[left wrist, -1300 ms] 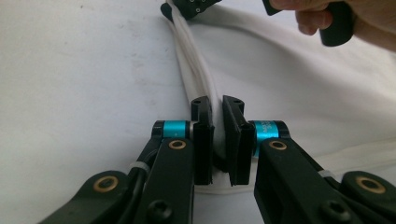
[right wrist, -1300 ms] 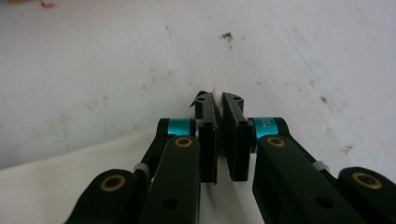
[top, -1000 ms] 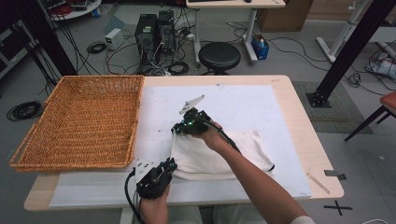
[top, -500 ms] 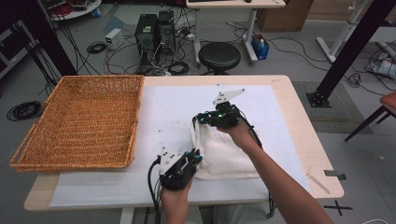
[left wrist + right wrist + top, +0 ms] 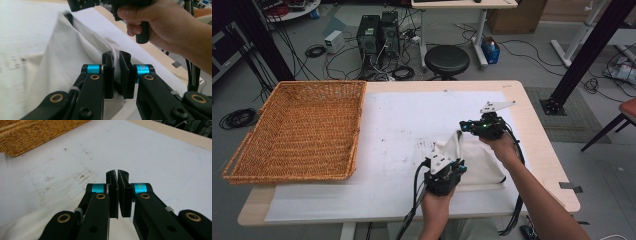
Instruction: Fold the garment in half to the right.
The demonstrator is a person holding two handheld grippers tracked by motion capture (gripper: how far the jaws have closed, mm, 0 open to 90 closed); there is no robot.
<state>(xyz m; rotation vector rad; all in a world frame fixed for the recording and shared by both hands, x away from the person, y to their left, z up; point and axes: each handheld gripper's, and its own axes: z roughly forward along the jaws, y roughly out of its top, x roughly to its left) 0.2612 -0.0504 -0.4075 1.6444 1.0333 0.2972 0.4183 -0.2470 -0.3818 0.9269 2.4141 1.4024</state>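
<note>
Both my grippers, L [image 5: 452, 159] and R [image 5: 464, 126], pinch the white cloth [image 5: 477, 162], which lies right of the wicker basket [image 5: 297, 130]; jaws narrow w/ fabric between.

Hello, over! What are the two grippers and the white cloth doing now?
Left gripper shut on white cloth. Right gripper shut on the cloth's lifted edge. Cloth bunched on the white table cover. Woven wicker basket well aside; nothing in the way.
</note>
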